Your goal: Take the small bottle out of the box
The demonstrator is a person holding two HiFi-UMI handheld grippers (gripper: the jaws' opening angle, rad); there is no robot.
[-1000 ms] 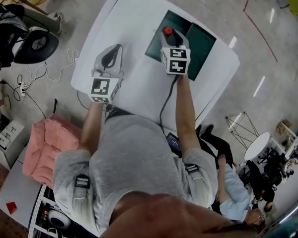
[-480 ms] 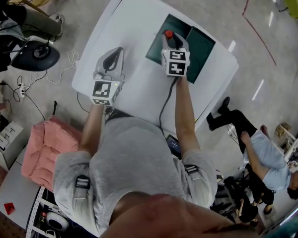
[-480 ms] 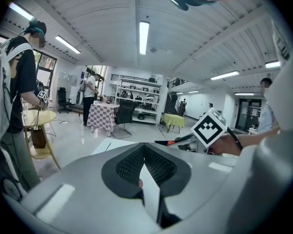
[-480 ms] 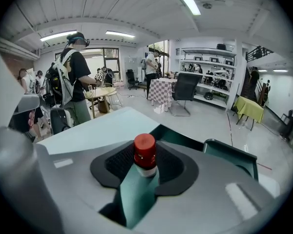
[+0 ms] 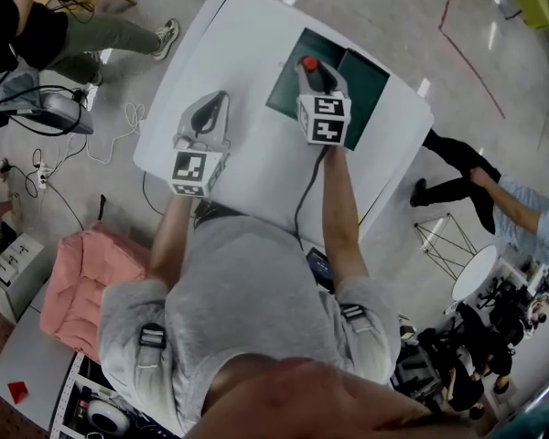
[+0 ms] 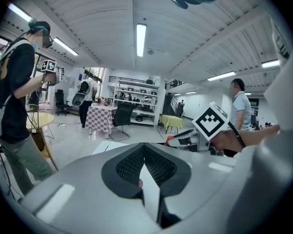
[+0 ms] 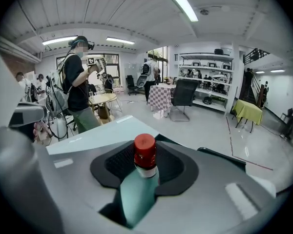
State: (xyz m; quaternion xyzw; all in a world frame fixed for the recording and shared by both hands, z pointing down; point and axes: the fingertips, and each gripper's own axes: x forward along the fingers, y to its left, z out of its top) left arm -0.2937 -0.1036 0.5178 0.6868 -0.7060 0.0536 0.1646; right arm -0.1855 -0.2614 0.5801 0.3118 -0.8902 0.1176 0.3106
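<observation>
A: Where is the head view?
B: High above the person [image 5: 247, 309], facing steeply down at the white table [image 5: 247, 44], with the left gripper [image 5: 220, 99] and right gripper [image 5: 316, 73] in sight.
A: And the gripper views?
B: Each sits close behind its own jaws, facing level across the hall. Both share the far checked table [image 6: 101, 117].
</observation>
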